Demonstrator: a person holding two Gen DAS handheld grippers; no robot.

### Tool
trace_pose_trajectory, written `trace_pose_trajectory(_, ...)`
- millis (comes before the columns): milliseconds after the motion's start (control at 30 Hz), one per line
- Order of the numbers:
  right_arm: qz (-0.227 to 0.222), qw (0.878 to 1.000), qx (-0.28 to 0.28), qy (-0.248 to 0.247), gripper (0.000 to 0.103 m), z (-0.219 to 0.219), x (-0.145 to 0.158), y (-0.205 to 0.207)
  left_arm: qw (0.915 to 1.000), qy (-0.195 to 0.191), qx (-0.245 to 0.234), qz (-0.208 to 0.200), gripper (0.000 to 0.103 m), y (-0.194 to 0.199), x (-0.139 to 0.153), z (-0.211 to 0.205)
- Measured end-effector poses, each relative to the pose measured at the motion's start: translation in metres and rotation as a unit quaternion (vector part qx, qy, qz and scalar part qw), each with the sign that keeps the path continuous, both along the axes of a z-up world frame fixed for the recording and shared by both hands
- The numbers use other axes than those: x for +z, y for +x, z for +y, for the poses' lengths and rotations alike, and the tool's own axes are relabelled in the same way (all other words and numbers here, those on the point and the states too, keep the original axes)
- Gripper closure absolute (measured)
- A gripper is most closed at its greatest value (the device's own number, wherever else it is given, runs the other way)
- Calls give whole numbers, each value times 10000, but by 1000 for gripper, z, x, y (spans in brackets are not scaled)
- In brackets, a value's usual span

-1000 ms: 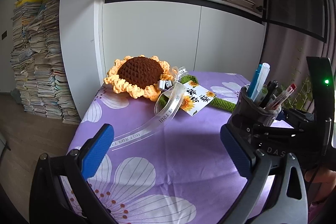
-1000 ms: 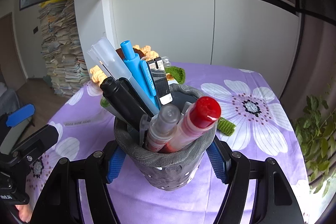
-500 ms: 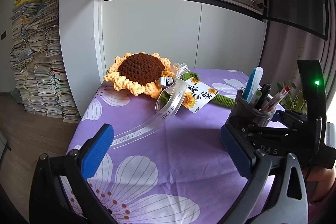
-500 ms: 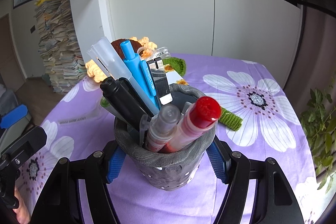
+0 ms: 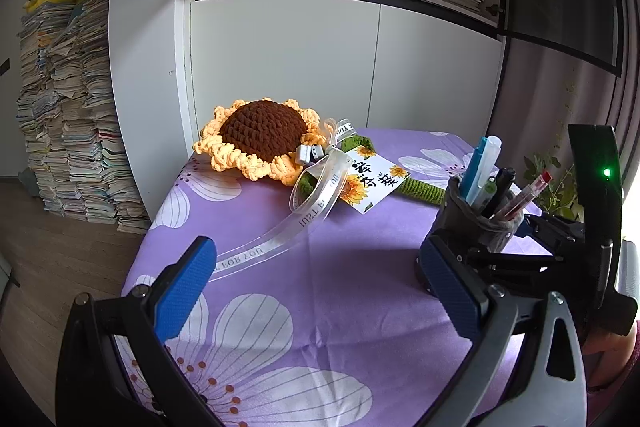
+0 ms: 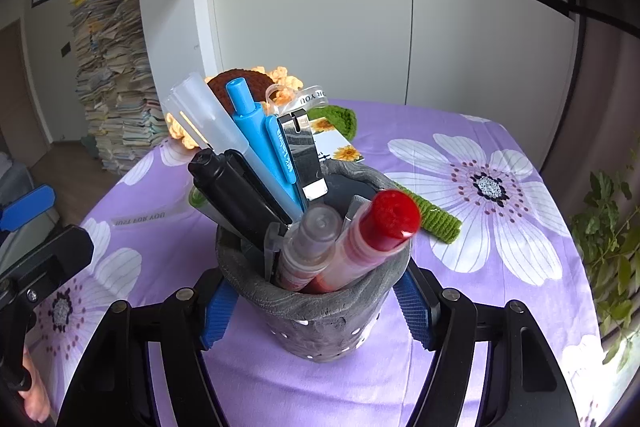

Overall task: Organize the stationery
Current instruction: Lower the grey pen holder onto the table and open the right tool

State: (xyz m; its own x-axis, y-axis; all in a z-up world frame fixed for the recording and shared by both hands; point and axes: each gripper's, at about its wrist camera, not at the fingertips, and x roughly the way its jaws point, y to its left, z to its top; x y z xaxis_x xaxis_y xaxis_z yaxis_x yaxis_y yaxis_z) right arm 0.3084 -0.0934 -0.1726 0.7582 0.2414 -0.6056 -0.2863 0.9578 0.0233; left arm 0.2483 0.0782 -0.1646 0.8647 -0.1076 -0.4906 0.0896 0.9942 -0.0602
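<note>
A grey pen holder (image 6: pixel 316 323) stands upright between the blue pads of my right gripper (image 6: pixel 315 311), which is shut on its sides. It holds several pens: a blue pen (image 6: pixel 264 143), a black pen (image 6: pixel 236 195), a frosted white pen (image 6: pixel 204 115) and a red-capped pen (image 6: pixel 372 231). In the left wrist view the pen holder (image 5: pixel 476 223) sits at the right over the purple flowered tablecloth (image 5: pixel 360 267); its base is hidden. My left gripper (image 5: pixel 316 287) is open with only cloth between its fingers.
A crocheted sunflower (image 5: pixel 260 135) with a green stem, ribbon (image 5: pixel 312 211) and card (image 5: pixel 372 183) lies at the table's far side. White cabinets stand behind it. Stacked papers (image 5: pixel 68 115) rise on the left, and a potted plant (image 6: pixel 608 239) is on the right.
The right gripper has carried the pen holder slightly farther from the left gripper. Its grip is unchanged, and the left gripper stays open.
</note>
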Motion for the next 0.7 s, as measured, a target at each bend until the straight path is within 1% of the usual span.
trace_pose_trajectory(167, -66, 9998, 58, -156, 30, 0, 2, -7, 10000, -1, -22, -18, 1, -3, 1, -2)
trace_pose_trajectory(233, -156, 9997, 29, -193, 23, -1, 5, -12, 10000, -21, -35, -26, 1, -4, 2, -3)
trace_pose_trajectory(300, -234, 9995, -29, -208, 21, -3, 7, -16, 10000, -43, -71, -37, 1, -6, 3, -3)
trace_pose_trajectory(467, -161, 9997, -69, -185, 21, -7, 7, -21, 9999, 23, -120, -92, 1, -12, 7, -8)
trace_pose_trajectory(700, -188, 9996, -121, -178, 21, -13, 9, -33, 9995, 126, -214, -171, 1, -21, 13, -19)
